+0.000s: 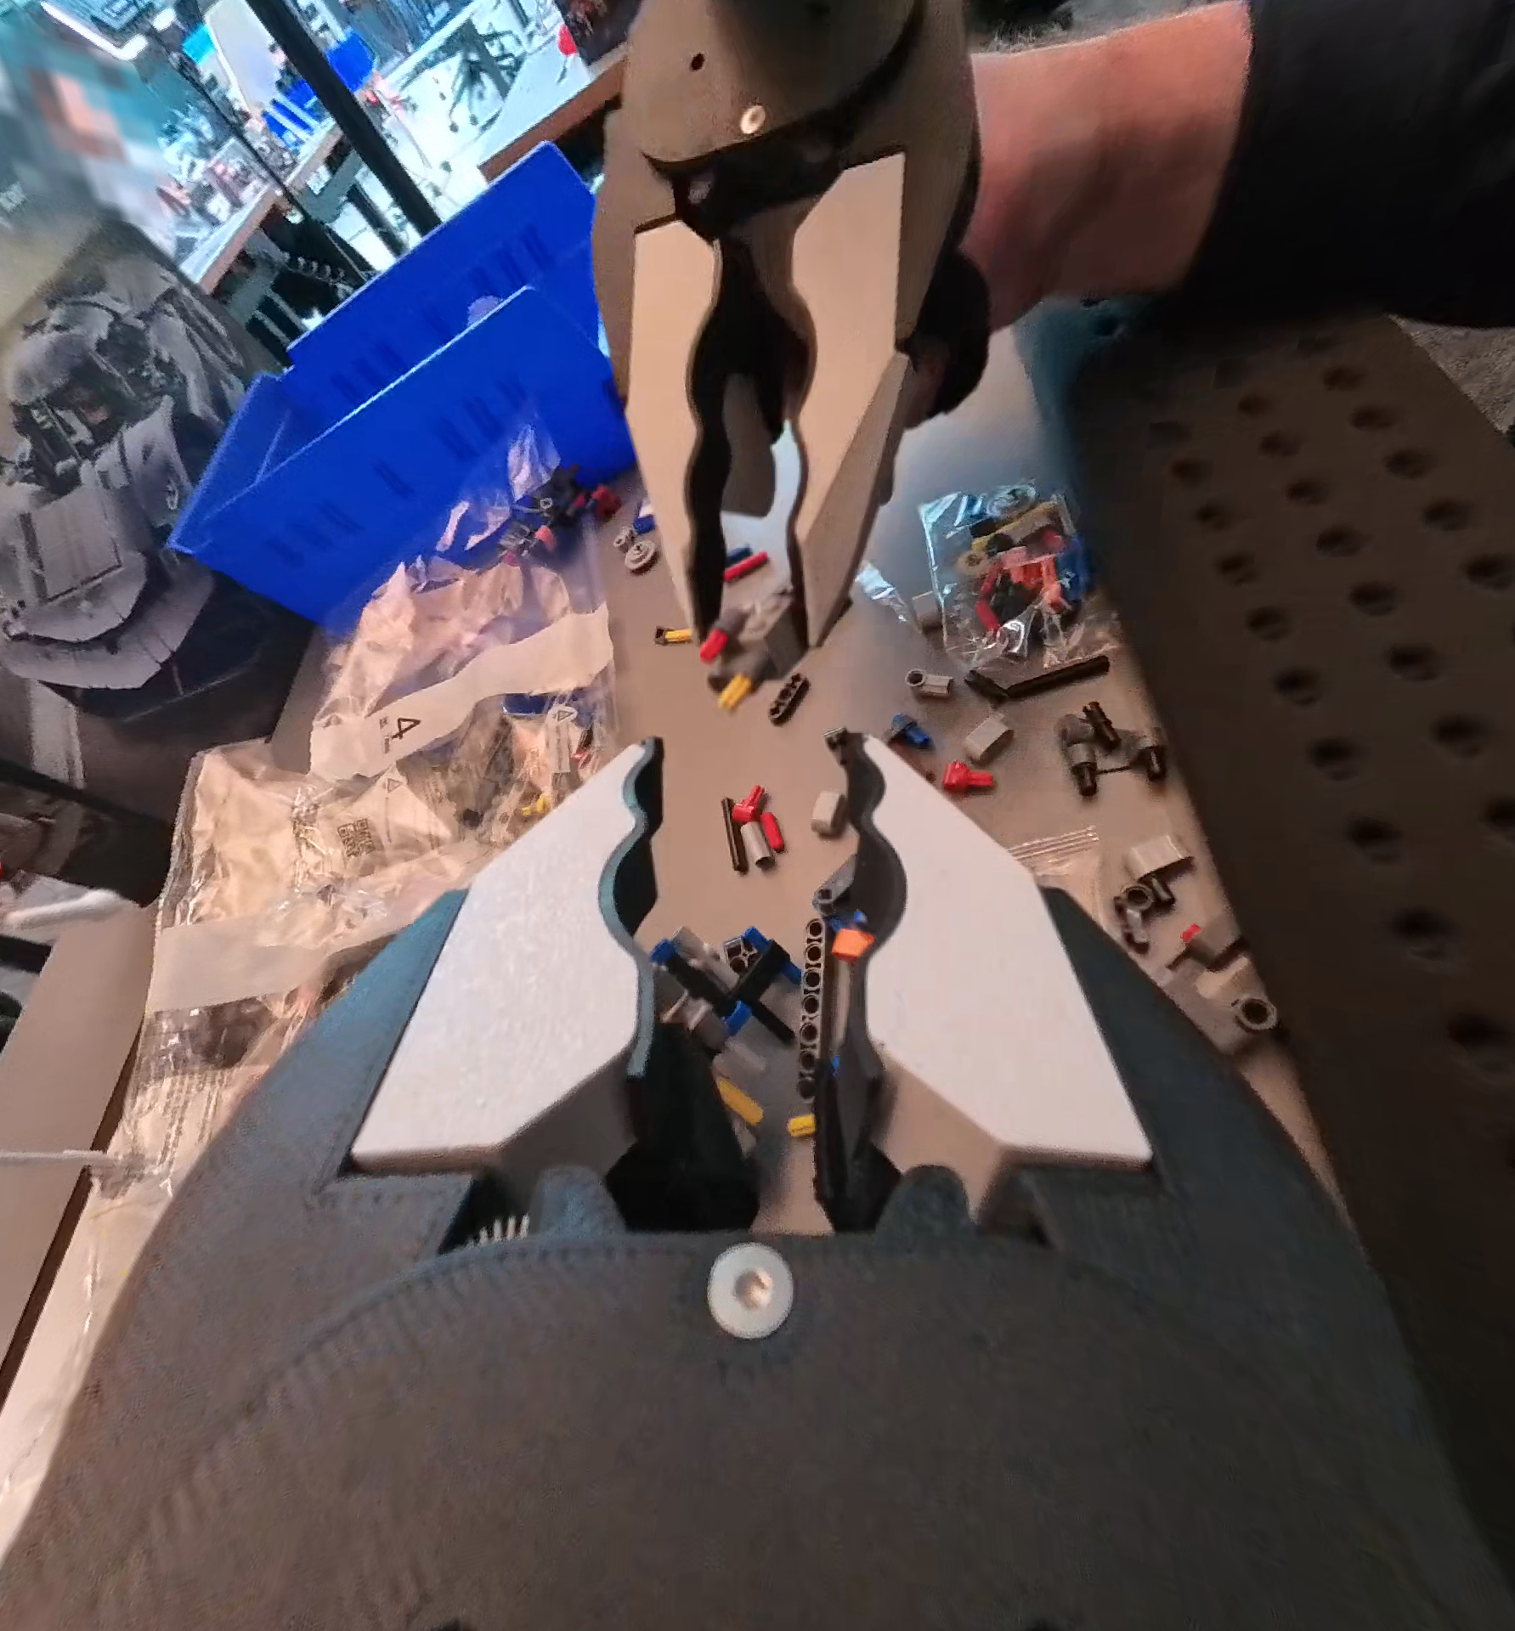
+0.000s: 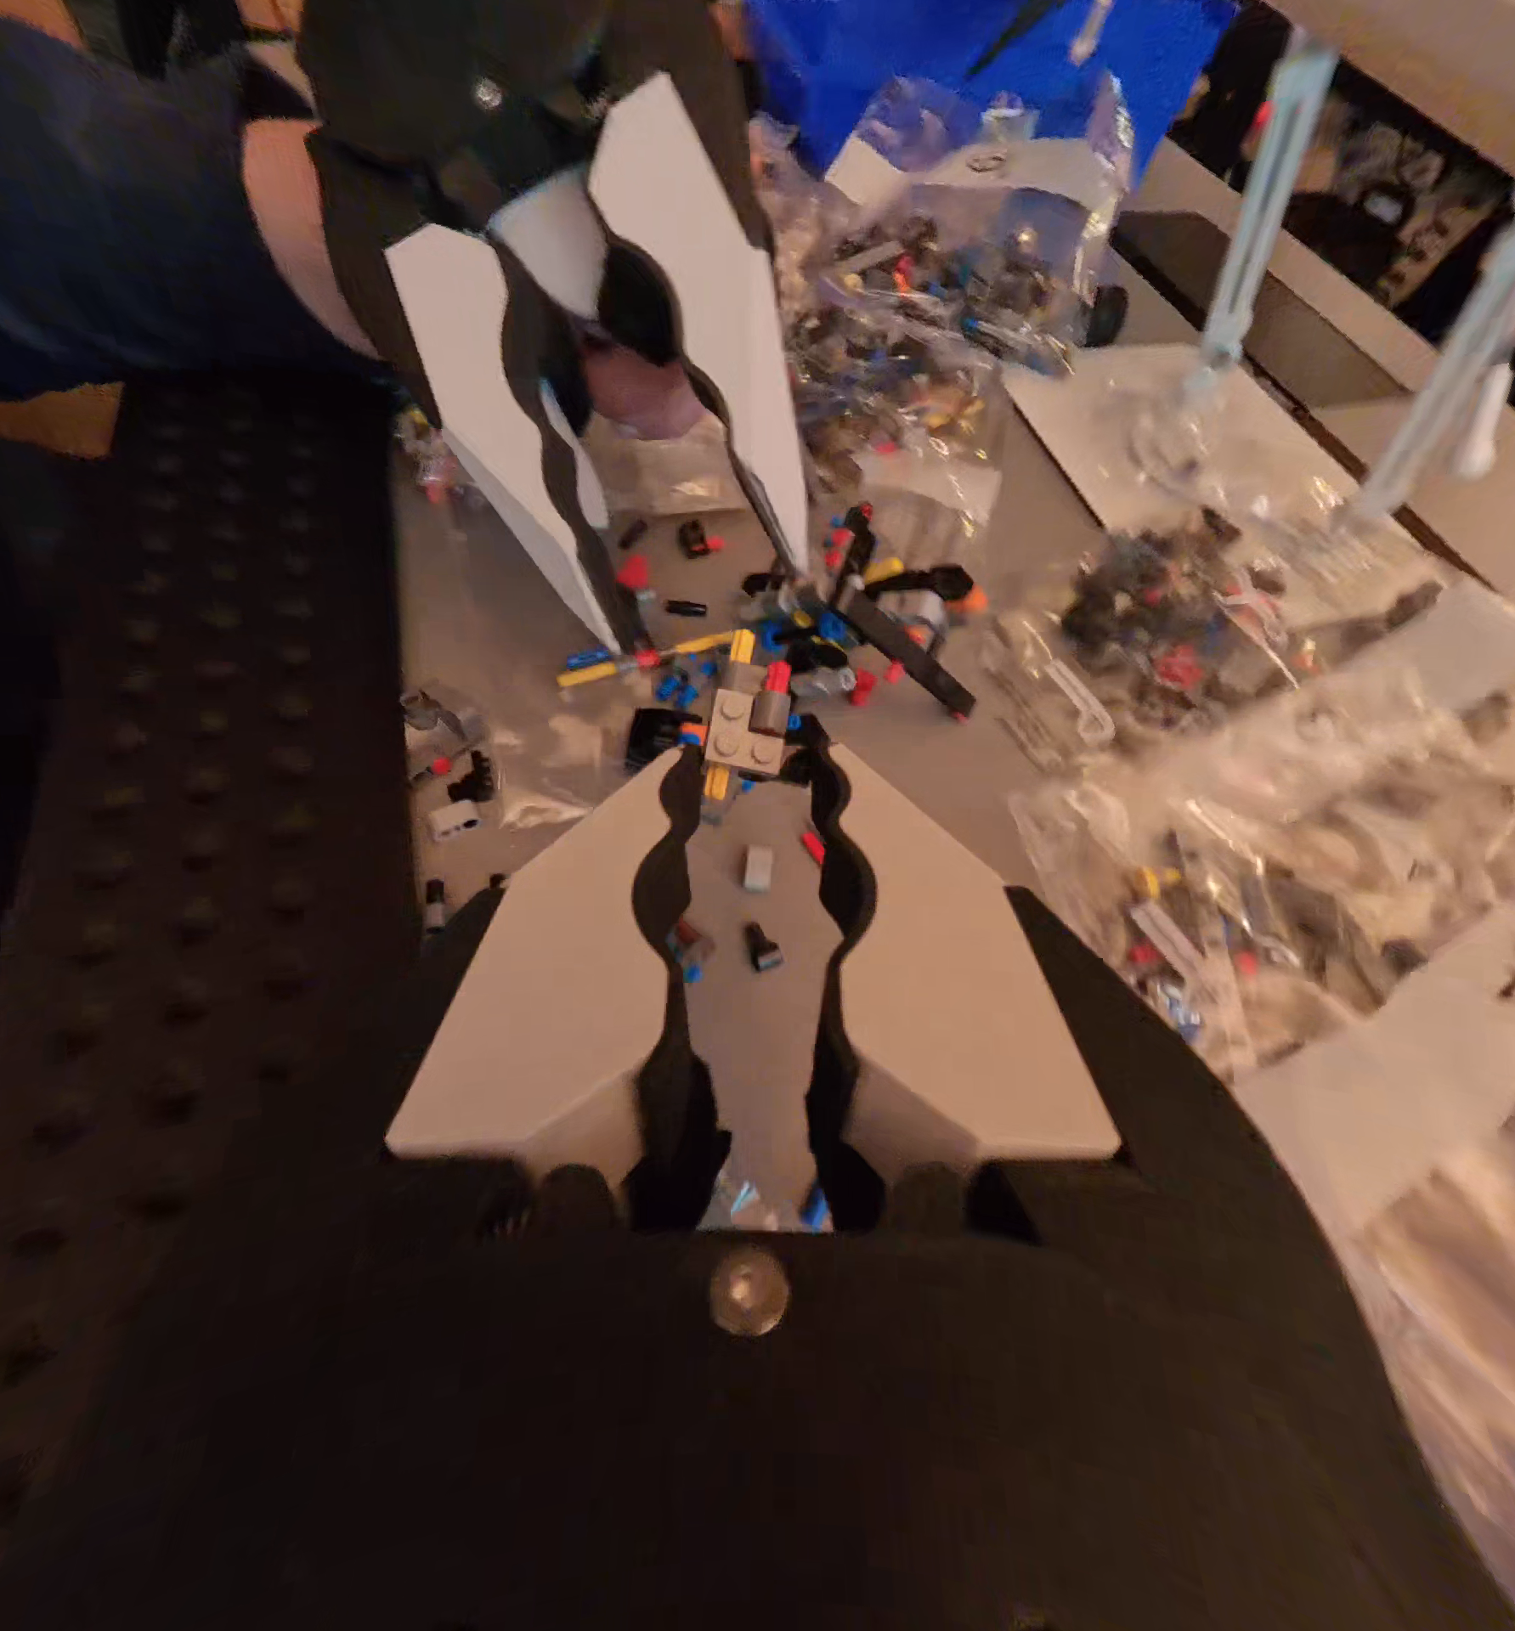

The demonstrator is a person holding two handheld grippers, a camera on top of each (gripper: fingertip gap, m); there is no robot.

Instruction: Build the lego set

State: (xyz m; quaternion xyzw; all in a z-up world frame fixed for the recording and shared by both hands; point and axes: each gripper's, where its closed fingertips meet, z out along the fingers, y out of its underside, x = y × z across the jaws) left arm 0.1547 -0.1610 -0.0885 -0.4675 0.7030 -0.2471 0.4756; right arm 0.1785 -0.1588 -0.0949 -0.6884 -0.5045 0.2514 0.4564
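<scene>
A: Nearest the lens is the left gripper (image 1: 746, 750), its pale fingers (image 1: 524, 953) spread apart with nothing between them. It hangs over loose parts on the grey surface (image 1: 930, 459): a black beam with holes (image 1: 813, 997), blue and grey bits, red pins.

B: And the piece being built?

A: A small grey sub-assembly (image 2: 746, 725), studs up, with a red pin and yellow axle ends poking out. The right gripper (image 2: 749, 766) has its fingertips clenched on it, lifted clear of the surface. From the left wrist view it sits at the tips of the far gripper (image 1: 749, 631).

B: How will it handle?

A: Light and rigid, I'd judge, but the pins are only pushed in and could pop or twist loose. The plastic is smooth, so a pinch on the pins may slip. Better to hold the flat grey sides of the block, as now, leaving the pin ends free.

B: What else is around?

A: Clear bags of parts (image 2: 1177, 618), a blue bin (image 1: 400, 459), and a dark perforated mat (image 1: 1354, 618) beside the pile.
</scene>
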